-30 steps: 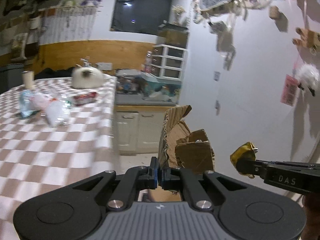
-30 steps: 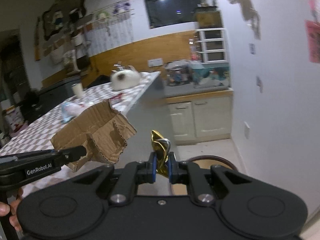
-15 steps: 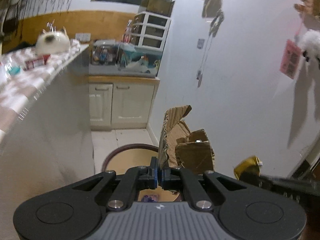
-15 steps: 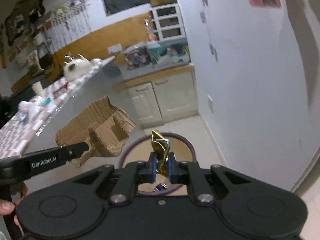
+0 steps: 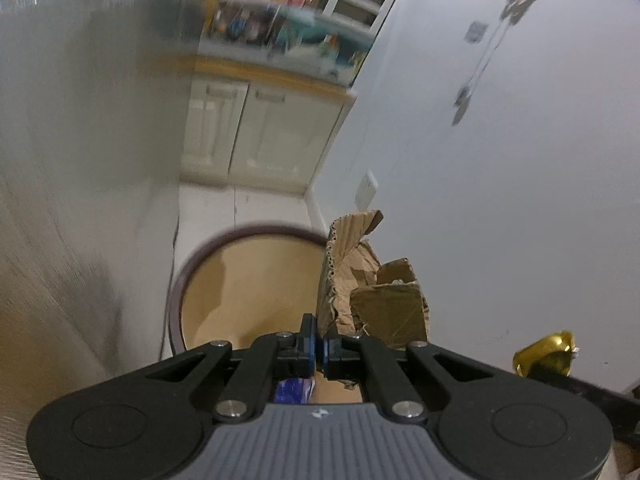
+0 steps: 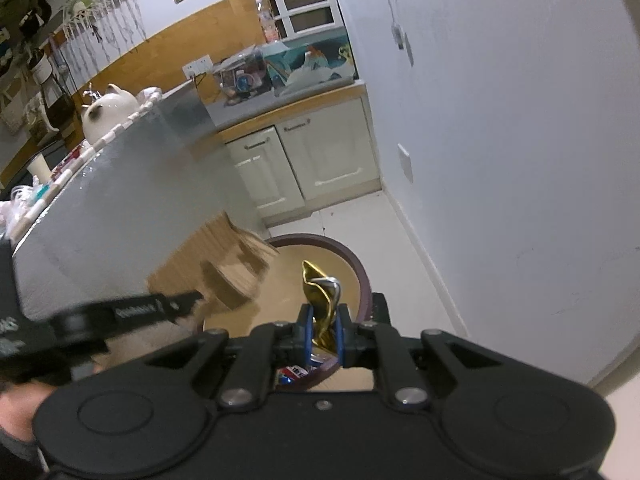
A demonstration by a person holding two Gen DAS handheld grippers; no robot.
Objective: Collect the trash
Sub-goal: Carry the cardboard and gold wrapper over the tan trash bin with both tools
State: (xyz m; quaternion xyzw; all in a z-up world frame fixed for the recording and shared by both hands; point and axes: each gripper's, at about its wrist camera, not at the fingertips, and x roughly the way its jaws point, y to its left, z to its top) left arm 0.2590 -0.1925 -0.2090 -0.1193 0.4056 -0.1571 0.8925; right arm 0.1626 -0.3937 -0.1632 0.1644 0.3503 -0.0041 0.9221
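Left hand-held gripper (image 5: pixel 319 350) clamps cardboard (image 5: pixel 372 292) | right hand-held gripper (image 6: pixel 323 334) pinches gold wrapper (image 6: pixel 320 300) (over bin rim (image 6: pixel 352 258))

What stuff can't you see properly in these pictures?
- Bottom of the round bin: the right gripper body covers it in the right wrist view, so only a scrap of the trash inside shows.
- Cardboard piece: smeared by motion in the right wrist view.
- Gold wrapper: partly hidden behind the right gripper's dark arm in the left wrist view.
- Countertop clutter: blurred in the left wrist view.
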